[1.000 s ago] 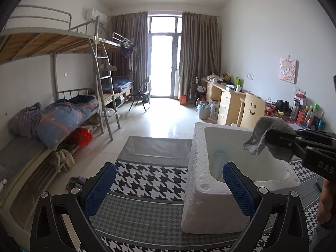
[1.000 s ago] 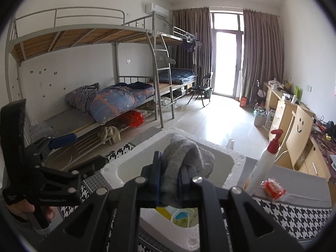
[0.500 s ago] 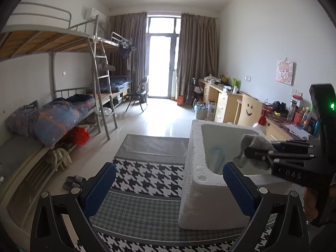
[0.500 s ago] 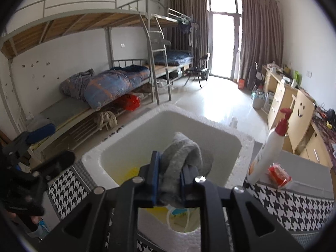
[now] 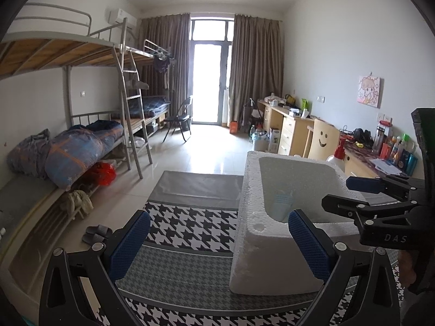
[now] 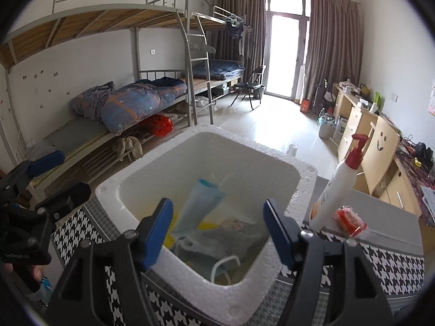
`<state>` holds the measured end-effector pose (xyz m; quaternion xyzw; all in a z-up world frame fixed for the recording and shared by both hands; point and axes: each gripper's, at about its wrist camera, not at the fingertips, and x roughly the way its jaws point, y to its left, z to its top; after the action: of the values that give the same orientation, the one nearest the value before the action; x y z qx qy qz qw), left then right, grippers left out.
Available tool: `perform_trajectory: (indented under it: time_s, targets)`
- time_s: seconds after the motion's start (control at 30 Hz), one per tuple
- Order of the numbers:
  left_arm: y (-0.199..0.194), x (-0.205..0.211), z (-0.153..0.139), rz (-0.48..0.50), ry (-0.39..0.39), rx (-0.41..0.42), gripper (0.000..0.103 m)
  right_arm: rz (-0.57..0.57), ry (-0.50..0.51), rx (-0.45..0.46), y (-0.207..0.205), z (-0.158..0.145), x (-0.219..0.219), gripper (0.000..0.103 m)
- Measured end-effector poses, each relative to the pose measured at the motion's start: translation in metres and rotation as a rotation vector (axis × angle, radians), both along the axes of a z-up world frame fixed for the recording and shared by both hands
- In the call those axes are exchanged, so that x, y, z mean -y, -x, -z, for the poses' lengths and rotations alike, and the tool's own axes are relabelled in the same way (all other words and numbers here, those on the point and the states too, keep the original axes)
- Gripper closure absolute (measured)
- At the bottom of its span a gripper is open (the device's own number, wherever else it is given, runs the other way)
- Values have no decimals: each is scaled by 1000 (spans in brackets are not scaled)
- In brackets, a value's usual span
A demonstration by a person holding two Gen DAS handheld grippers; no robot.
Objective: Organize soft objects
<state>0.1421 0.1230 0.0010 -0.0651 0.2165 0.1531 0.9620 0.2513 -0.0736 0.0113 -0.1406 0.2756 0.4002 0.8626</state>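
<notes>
Grey cloth lies crumpled at the bottom of the white foam box, beside a pale blue tube, something yellow and a white loop of cord or strap. The right gripper hovers over the box's open top, its blue-padded jaws spreading apart with nothing between them; the cloth sits loose below them, not touched by either pad. The box stands on a table covered by a black-and-white houndstooth cloth. Just to the right of the box a white pump bottle with a red top stands upright, and a small red packet lies at its foot.

The left gripper is held off to the box's left side, level with its near corner, jaws wide apart and empty. From that view the right gripper reaches in over the box's right rim.
</notes>
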Motion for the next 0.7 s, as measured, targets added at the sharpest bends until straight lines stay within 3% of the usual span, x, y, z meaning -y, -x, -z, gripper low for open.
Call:
perform_trajectory:
  time_s: [0.37, 0.7]
  targets:
    - [8, 14, -8, 25, -7, 15, 1, 16, -43, 38, 14, -9, 21, 30]
    - [22, 32, -18, 53, -34, 32, 1, 69, -133, 60, 28, -24, 53, 17]
